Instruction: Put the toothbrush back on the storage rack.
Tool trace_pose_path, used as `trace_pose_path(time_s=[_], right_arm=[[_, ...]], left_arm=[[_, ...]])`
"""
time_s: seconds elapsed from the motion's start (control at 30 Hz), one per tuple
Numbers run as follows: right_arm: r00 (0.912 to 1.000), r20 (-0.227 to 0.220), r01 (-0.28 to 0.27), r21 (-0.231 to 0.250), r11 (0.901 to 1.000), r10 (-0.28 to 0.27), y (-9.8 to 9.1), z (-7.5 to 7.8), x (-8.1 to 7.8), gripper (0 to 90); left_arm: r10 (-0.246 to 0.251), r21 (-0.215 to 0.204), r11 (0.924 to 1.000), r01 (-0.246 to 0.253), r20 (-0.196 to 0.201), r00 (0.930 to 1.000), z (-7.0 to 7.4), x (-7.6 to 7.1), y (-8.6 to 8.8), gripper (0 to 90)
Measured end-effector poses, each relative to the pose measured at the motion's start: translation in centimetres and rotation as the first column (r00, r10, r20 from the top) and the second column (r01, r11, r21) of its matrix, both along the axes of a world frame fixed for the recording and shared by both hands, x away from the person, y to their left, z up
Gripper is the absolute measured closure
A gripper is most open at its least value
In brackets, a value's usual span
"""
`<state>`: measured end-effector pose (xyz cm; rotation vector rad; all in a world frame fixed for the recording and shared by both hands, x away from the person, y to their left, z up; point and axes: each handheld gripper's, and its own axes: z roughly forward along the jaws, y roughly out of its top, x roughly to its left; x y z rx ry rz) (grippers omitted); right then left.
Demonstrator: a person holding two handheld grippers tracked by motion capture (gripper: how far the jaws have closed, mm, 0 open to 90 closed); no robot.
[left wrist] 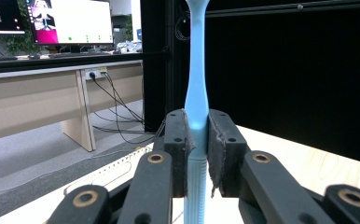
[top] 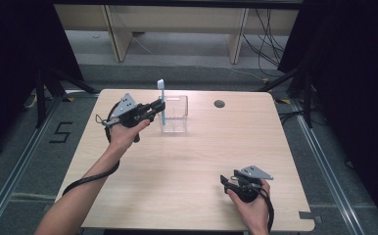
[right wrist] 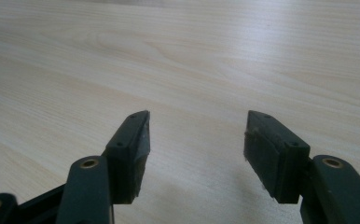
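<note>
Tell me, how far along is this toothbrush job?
Done: the left gripper has clamped the blue toothbrush and holds it upright, clear of the table. In hand: it hangs at the near edge of the clear box. Left: probably lowering it in and letting go. The right gripper rests open.

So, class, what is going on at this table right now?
A person works with a gripper in each hand. The left gripper is shut on a light blue toothbrush, holding it upright, head up, at the near left edge of a clear plastic box on the wooden table. The right gripper rests low near the table's front edge, jaws open with nothing between them.
</note>
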<state>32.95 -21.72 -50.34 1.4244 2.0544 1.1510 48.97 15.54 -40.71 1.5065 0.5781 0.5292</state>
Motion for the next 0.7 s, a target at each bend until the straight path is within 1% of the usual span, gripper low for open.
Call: trace_pose_path(time_s=[0.03, 0.07, 0.1, 0.13, 0.17, 0.2, 0.23, 0.3, 0.37, 0.4, 0.5, 0.57, 0.6, 0.7], right_arm=[[1.0, 0.0, -0.002, 0.002, 1.0, 0.002, 0.0, 0.0, 0.0, 41.6], [0.9999, -0.01, 0.007, 0.015, 0.9999, -0.007, 0.1, 0.0, -0.1, 41.6], [0.9992, -0.031, 0.025, 0.045, 0.9987, -0.024, 0.3, 0.0, -0.3, 41.6], [0.9998, 0.019, 0.0, 0.012, 0.9999, 0.0, 0.0, -0.1, 0.0, 41.6], [0.9999, 0.011, 0.011, 0.028, 0.9996, -0.011, 0.2, -0.1, -0.1, 41.6], [0.9999, 0.011, 0.011, 0.029, 0.9995, -0.011, 0.2, 0.0, -0.1, 41.6], [0.9999, -0.001, 0.011, 0.039, 0.9992, -0.01, 0.3, 0.0, -0.1, 41.6], [0.9999, -0.004, 0.012, 0.039, 0.9991, -0.012, 0.3, 0.0, -0.1, 41.5], [0.9999, -0.002, 0.012, 0.039, 0.9992, -0.012, 0.3, 0.0, -0.1, 41.5], [0.9999, 0.006, 0.008, 0.032, 0.9995, -0.008, 0.2, 0.0, -0.1, 41.5], [0.9999, 0.008, 0.009, 0.031, 0.9995, -0.009, 0.2, 0.0, -0.1, 41.5], [0.9999, 0.011, 0.009, 0.031, 0.9995, -0.009, 0.2, 0.0, 0.0, 41.5], [0.9996, 0.027, 0.0, 0.011, 0.9999, 0.0, 0.0, 0.0, 0.1, 41.5], [0.9996, 0.027, -0.002, 0.011, 0.9999, 0.002, -0.1, 0.0, 0.1, 41.5]], left_arm=[[0.001, -0.001, 1.0, -0.001, 0.001, 1.0, 0.0, 0.0, 0.0, 78.3], [0.002, -0.003, 1.0, -0.002, 0.0, 1.0, 0.1, 0.1, 0.0, 78.2], [0.002, 0.0, 1.0, -0.002, 0.004, 1.0, 0.2, 0.2, -0.1, 78.3], [0.004, -0.001, 1.0, -0.004, 0.004, 1.0, 0.2, 0.3, -0.1, 78.2], [0.003, -0.001, 1.0, -0.003, 0.005, 1.0, 0.3, 0.3, -0.1, 78.2], [0.005, -0.003, 1.0, -0.005, 0.006, 1.0, 0.3, 0.4, -0.2, 78.3], [0.003, 0.002, 1.0, -0.003, 0.009, 1.0, 0.4, 0.5, -0.2, 78.3], [0.004, -0.002, 1.0, -0.004, 0.009, 0.9999, 0.5, 0.6, -0.3, 78.3], [0.003, -0.004, 1.0, -0.003, 0.011, 0.9999, 0.6, 0.8, -0.3, 78.3], [0.004, -0.004, 1.0, -0.004, 0.012, 0.9999, 0.6, 0.9, -0.4, 78.3], [0.007, 0.001, 1.0, -0.007, 0.014, 0.9999, 0.7, 1.2, -0.4, 78.2], [0.008, -0.004, 1.0, -0.008, 0.014, 0.9999, 0.6, 1.4, -0.5, 78.3], [0.01, 0.001, 1.0, -0.01, 0.014, 0.9999, 0.6, 1.5, -0.4, 78.2], [0.012, -0.002, 0.9999, -0.012, 0.014, 0.9998, 0.6, 1.7, -0.4, 78.2]])
